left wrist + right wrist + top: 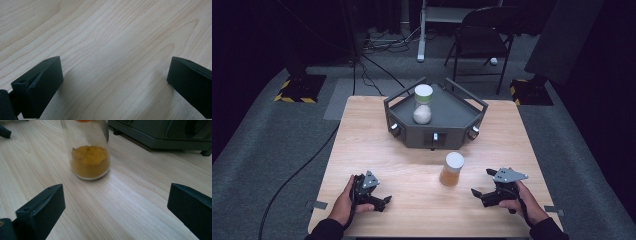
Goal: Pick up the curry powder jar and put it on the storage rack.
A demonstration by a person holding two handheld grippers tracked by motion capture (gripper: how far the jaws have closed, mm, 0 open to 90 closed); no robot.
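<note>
While the high view is taking in the whole tabletop [362, 130], the left gripper [379, 199] is resting near the front left corner, held in a hand [343, 205], and the left gripper view is showing its jaws spread wide over bare wood grain with nothing between them. Toward the back edge, a dark grey angular tray [452, 120] is carrying a white-capped jar of white powder [422, 104]. In front of that tray, near the middle of the tabletop, a white-capped jar of orange powder [452, 169] is standing upright, apart from both grippers. Near the front right corner, the right gripper [480, 187] is lying in the other hand [521, 200]. Its own view is adding what the high view cannot: jaws spread wide, pointing at the orange-powder jar [89, 157], which is standing ahead of them, untouched.
</note>
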